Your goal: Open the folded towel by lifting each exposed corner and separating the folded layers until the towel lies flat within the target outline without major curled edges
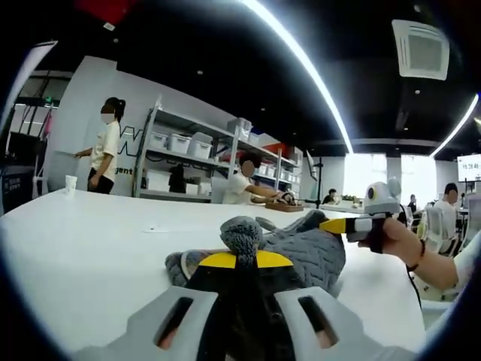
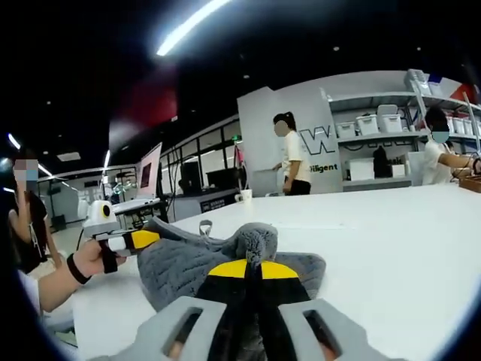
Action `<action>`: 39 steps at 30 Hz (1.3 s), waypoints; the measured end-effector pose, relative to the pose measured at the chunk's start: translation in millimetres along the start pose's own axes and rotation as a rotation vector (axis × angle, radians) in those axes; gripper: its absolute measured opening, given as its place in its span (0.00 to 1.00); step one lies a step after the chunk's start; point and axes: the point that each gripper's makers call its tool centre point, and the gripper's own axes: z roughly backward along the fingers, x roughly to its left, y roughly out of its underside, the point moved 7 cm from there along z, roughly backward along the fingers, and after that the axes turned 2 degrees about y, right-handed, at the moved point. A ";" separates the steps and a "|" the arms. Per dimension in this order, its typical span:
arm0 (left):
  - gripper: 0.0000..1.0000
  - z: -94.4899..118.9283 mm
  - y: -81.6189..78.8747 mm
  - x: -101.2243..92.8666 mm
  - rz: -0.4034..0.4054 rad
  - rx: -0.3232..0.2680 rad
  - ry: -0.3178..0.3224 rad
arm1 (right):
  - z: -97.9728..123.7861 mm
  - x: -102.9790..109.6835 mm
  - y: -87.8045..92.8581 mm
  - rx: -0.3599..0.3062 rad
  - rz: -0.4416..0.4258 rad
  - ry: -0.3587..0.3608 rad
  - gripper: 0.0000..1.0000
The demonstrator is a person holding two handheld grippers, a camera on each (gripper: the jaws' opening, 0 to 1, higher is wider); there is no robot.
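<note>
Left gripper [image 1: 240, 259] fingers pinched on grey towel [image 1: 301, 252] corner.

Towel [image 1: 301, 252] partly hidden behind left tongs [image 1: 242, 259], shelf bins [image 1: 180, 143] too small to read

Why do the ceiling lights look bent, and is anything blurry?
Left gripper view: fisheye bends the ceiling light strip into an arc; the grey towel is sharp. Right gripper view: the light strip glares white and the white table curves; far shelves look soft.
</note>
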 end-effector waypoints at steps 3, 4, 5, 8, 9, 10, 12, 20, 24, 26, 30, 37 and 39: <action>0.03 2.5 1.3 -1.1 0.002 -0.003 0.001 | 2.5 1.4 -0.4 -0.007 0.002 -0.005 0.00; 0.03 2.9 1.7 -1.3 0.003 -0.002 0.002 | 3.0 1.9 -0.7 -0.009 0.003 -0.006 0.00; 0.03 4.2 2.5 -3.5 0.002 -0.002 0.001 | 4.0 2.6 -0.9 -0.011 0.002 -0.008 0.00; 0.03 7.6 3.0 -8.6 0.002 -0.009 0.006 | 7.1 4.8 -1.6 -0.016 0.011 -0.011 0.00; 0.03 8.5 3.0 -9.8 0.000 -0.009 0.009 | 8.8 5.7 -2.1 -0.018 0.011 -0.013 0.00; 0.03 9.7 2.7 -10.9 -0.009 -0.011 0.010 | 9.9 6.4 -2.6 -0.022 0.011 -0.015 0.00; 0.03 10.9 2.6 -11.8 -0.010 -0.012 0.016 | 12.9 8.1 -3.0 -0.030 0.016 -0.016 0.00; 0.03 18.5 1.7 -20.7 -0.033 -0.018 0.020 | 19.8 10.8 0.4 -0.043 0.017 -0.024 0.00; 0.03 23.3 1.4 -24.2 -0.027 -0.028 0.026 | 25.5 14.6 -0.6 -0.049 0.025 -0.029 0.00; 0.03 24.8 2.0 -25.2 -0.033 -0.027 0.025 | 28.6 17.3 -0.7 -0.052 0.031 -0.032 0.00; 0.03 32.0 3.8 -28.4 -0.021 -0.035 0.027 | 34.5 24.1 1.7 -0.056 0.048 -0.035 0.00; 0.03 39.8 6.5 -33.1 -0.025 -0.033 0.029 | 36.6 28.3 3.7 -0.065 0.039 -0.052 0.00; 0.03 41.6 7.1 -35.2 -0.021 -0.029 0.032 | 38.1 30.0 5.2 -0.064 0.043 -0.051 0.00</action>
